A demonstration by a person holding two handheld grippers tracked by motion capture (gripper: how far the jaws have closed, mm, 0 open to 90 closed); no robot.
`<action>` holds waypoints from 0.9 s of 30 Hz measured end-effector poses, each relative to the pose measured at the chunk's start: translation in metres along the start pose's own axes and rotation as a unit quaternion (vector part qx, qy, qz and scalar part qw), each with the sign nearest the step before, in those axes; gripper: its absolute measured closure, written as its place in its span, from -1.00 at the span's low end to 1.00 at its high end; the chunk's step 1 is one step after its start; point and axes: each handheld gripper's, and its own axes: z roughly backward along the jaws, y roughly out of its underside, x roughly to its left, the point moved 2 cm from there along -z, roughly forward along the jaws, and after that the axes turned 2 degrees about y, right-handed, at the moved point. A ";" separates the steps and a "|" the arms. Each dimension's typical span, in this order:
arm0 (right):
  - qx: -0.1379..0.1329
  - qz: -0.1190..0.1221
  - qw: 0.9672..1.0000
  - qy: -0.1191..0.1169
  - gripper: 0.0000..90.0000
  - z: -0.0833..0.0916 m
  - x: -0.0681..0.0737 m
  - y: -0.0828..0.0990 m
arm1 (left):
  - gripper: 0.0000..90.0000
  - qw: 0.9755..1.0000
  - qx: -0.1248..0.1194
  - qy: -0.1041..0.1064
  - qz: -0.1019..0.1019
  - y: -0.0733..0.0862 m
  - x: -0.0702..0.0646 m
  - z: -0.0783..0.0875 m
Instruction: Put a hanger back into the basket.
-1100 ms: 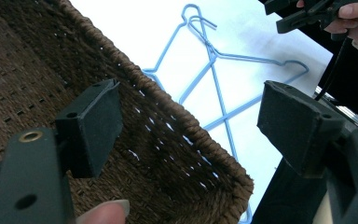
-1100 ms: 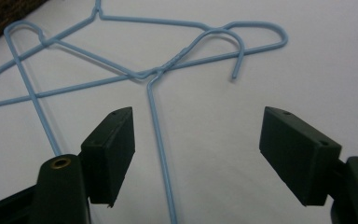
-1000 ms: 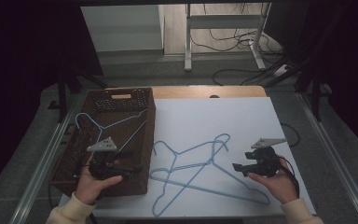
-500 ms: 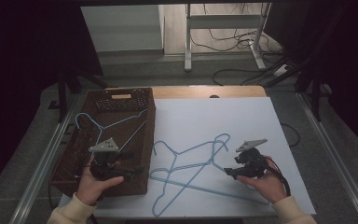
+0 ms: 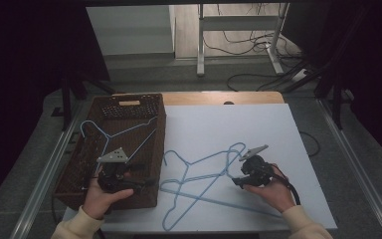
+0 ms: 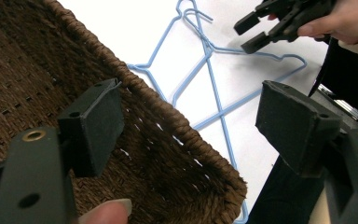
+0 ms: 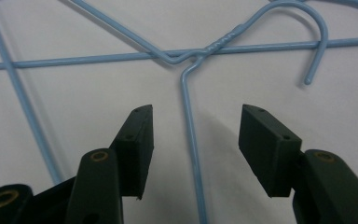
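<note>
The right gripper view shows a light-blue wire hanger (image 7: 186, 116) lying on the white desk (image 7: 98, 93), one wire running between the right gripper (image 7: 196, 140) fingers, which have just been closing yet stand apart, not pressing it. The high view shows two tangled hangers at the desk's near middle, a third hanger (image 5: 114, 132) in the brown wicker basket (image 5: 149, 107) at left. The left gripper (image 5: 129, 183) hovers over the basket's near right rim, fingers apart.

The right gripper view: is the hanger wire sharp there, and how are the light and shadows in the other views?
Right gripper view: the blue hanger wire is sharp, with soft shadows on the white table. Left gripper view: the near pads are slightly blurred. High view: dim, dark surroundings, and the basket looks murky.
</note>
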 end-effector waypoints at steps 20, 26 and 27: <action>0.050 0.044 0.998 0.010 0.47 -0.025 0.008 -0.017 | -0.48 1.000 0.000 0.000 0.001 0.000 0.000 0.001; 0.049 0.048 0.998 0.007 0.54 -0.025 0.008 -0.017 | -0.48 1.000 0.000 0.001 0.001 0.000 0.000 0.000; 0.049 0.050 0.998 0.003 0.59 -0.024 0.008 -0.017 | -0.48 1.000 0.001 0.001 0.000 0.000 0.000 0.000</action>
